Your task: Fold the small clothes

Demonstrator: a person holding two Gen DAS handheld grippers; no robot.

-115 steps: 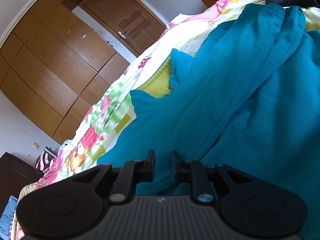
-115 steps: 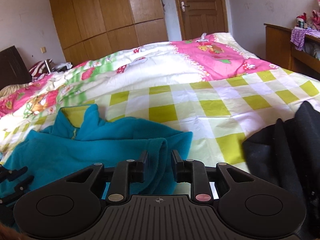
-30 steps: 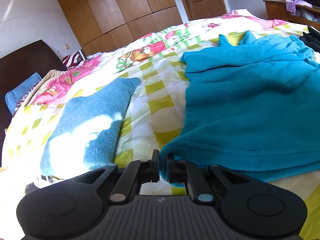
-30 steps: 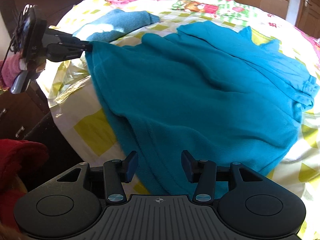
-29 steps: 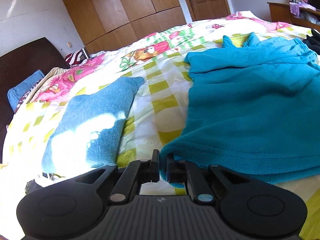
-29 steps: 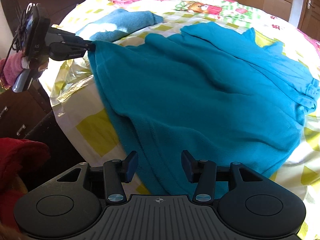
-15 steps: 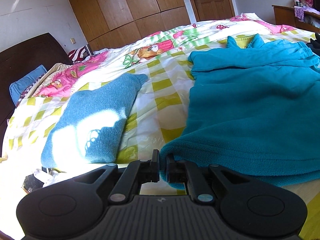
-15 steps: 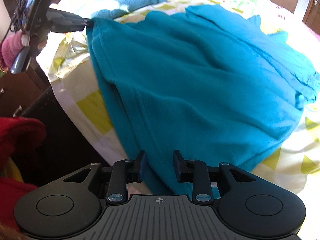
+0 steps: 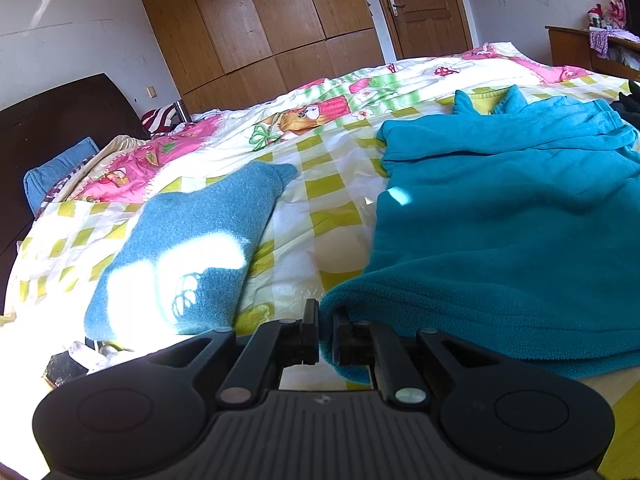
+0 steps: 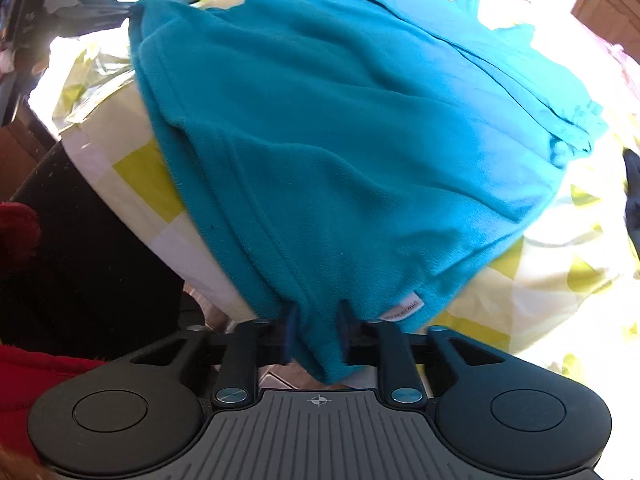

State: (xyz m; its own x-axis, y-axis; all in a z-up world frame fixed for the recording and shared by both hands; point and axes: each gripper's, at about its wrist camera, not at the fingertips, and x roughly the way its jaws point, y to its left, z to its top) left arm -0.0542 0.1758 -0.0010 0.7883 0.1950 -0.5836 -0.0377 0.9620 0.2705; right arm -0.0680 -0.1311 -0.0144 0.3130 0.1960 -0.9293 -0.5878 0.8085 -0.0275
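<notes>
A teal fleece garment point(image 9: 500, 232) lies spread on the bed, its hem hanging over the near edge; it also shows in the right wrist view point(image 10: 352, 120). My left gripper point(image 9: 326, 320) is shut on the garment's near left hem corner. My right gripper point(image 10: 316, 320) has its jaws closed on the other hem corner, beside a small white label point(image 10: 402, 309). The left gripper also shows at the top left of the right wrist view point(image 10: 100, 8), holding its corner.
A light blue folded towel point(image 9: 192, 248) lies left of the garment on the checked quilt point(image 9: 328, 208). A dark garment point(image 10: 632, 196) lies at the bed's right. A red cloth point(image 10: 16, 236) sits low on the left. Wardrobe and door stand behind.
My right gripper has moved down onto the hanging hem and its jaws have closed from wide open onto the fleece. My left gripper has kept its grip and barely moved.
</notes>
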